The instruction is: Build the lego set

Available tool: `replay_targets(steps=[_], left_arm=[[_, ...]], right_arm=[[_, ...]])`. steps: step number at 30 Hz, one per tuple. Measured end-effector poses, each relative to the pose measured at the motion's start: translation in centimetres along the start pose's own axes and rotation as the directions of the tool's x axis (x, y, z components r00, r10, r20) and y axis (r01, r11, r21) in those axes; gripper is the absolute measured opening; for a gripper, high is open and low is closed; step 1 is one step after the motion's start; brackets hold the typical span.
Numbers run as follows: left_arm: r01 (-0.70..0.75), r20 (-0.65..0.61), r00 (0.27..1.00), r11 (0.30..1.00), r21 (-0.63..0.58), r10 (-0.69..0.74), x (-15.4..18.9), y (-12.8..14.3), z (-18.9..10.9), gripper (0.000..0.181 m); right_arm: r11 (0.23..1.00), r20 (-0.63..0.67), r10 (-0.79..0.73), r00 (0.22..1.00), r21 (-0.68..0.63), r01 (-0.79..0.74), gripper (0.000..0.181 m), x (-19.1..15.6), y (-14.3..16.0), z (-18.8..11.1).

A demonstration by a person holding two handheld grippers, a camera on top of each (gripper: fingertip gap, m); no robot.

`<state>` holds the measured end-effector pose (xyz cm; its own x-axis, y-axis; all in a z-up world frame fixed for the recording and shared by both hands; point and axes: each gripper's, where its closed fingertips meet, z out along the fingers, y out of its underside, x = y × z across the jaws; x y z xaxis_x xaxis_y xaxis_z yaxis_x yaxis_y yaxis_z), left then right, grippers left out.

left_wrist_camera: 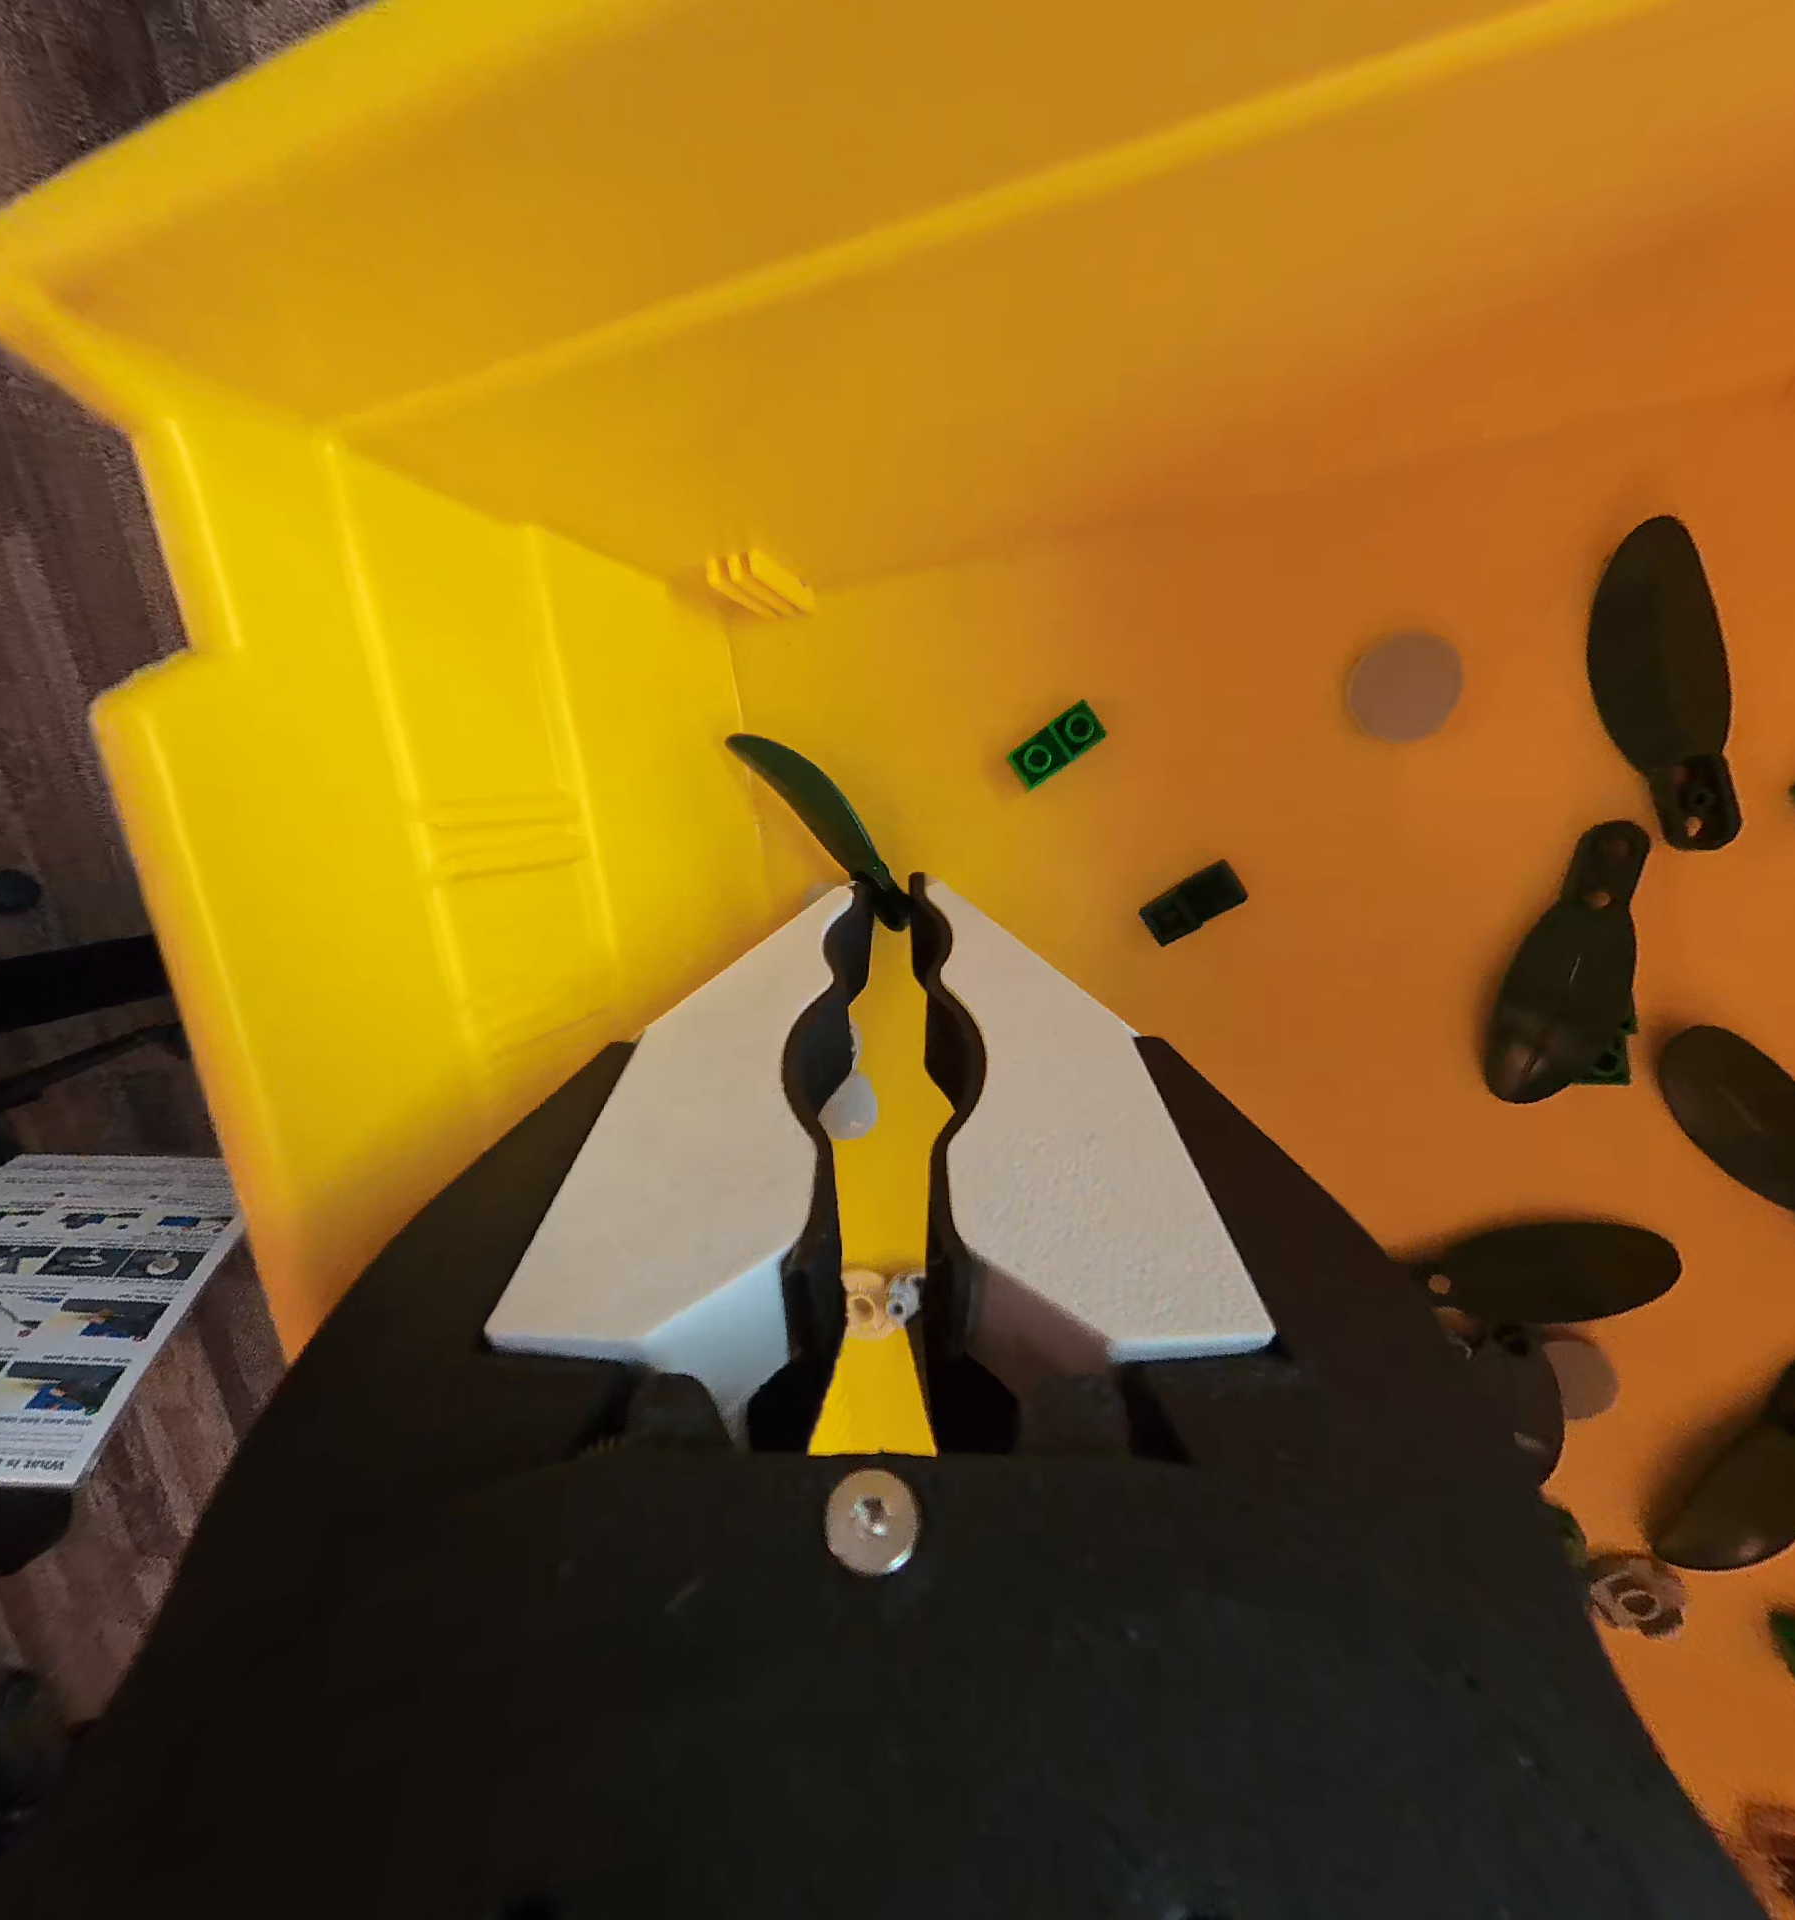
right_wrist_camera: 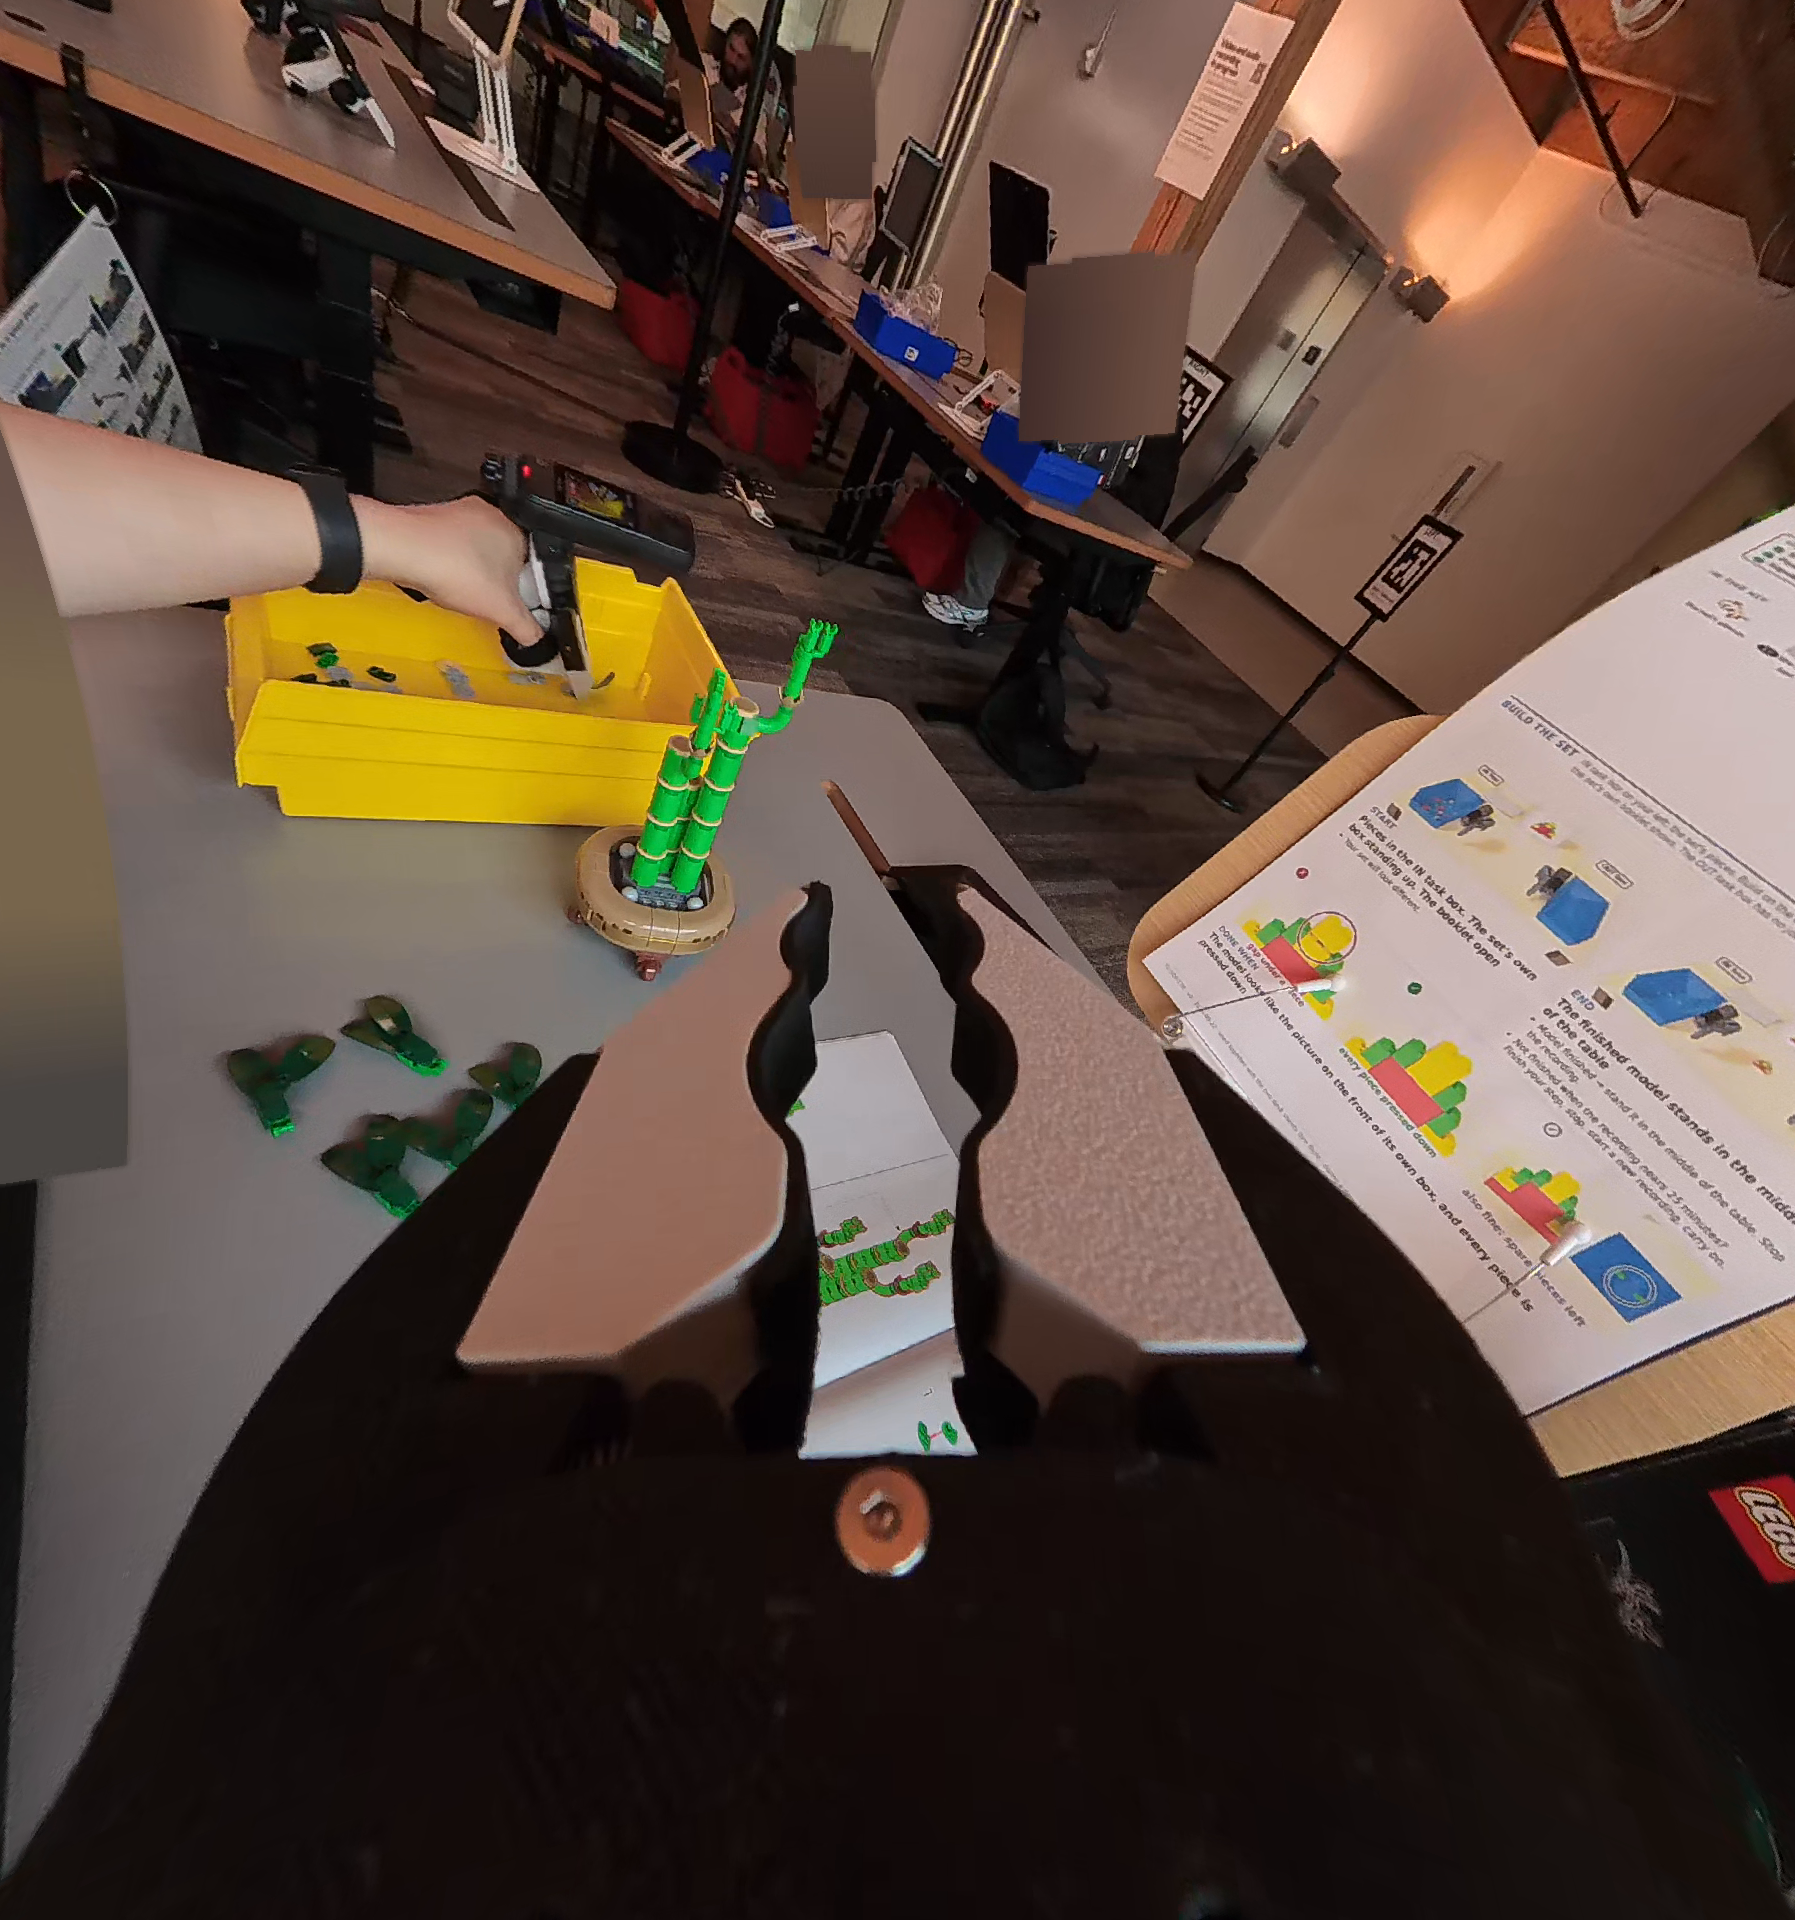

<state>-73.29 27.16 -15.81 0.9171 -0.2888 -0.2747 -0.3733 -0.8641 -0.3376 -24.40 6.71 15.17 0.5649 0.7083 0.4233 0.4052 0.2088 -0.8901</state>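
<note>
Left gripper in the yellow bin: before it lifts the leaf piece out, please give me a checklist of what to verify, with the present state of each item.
1. Left gripper is shut on the dark green leaf piece: ok, pinched at the stem end by the tips only.
2. Grip is secure: cannot tell; the leaf sticks out sideways, so it may twist.
3. No other piece is caught between the fingers: ok.
4. Way up out of the yellow bin is free: ok, though the corner wall is near on the left.
5. Right gripper is free to help: ok, open and holding nothing.
6. Bamboo model stands upright on the table: ok.
</note>
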Motion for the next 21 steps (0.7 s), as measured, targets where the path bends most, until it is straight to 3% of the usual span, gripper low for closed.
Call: replay_targets(steps=[1,4,8,12,14,16,21], left_arm=[[0.004,0.009,1.0,1.0,0.015,-0.004,-0.1,0.1,-0.3,0.005],[0.029,0.019,0.999,0.996,0.083,-0.031,-0.3,0.3,-1.8,0.004],[0.116,-0.027,0.993,0.979,0.169,-0.113,0.1,1.5,-5.0,0.003],[0.217,-0.088,0.976,0.933,0.288,-0.2,0.8,3.4,-9.5,0.001],[0.247,-0.106,0.969,0.905,0.347,-0.224,1.1,4.5,-11.9,0.001],[0.261,-0.12,0.965,0.878,0.401,-0.232,1.6,5.3,-14.1,0.001],[0.292,-0.188,0.956,0.805,0.516,-0.226,3.8,6.5,-18.6,0.0]], right_arm=[[1.0,0.001,-0.003,1.0,-0.001,0.003,0.019,0.0,0.1,0.0],[1.0,0.063,0.009,0.998,0.016,-0.01,0.019,-0.7,0.4,0.8],[0.992,0.395,0.124,0.91,-0.059,-0.11,0.018,-6.2,2.7,4.4],[0.964,0.543,0.201,0.815,-0.259,-0.065,0.007,-11.5,9.2,10.3],[0.927,0.602,0.271,0.751,-0.374,-0.034,0.0,-14.0,12.5,11.8],[0.906,0.674,0.326,0.663,-0.422,-0.016,0.0,-16.0,13.5,11.2],[0.89,0.757,0.198,0.622,-0.405,0.209,0.0,-17.7,15.2,8.4]])
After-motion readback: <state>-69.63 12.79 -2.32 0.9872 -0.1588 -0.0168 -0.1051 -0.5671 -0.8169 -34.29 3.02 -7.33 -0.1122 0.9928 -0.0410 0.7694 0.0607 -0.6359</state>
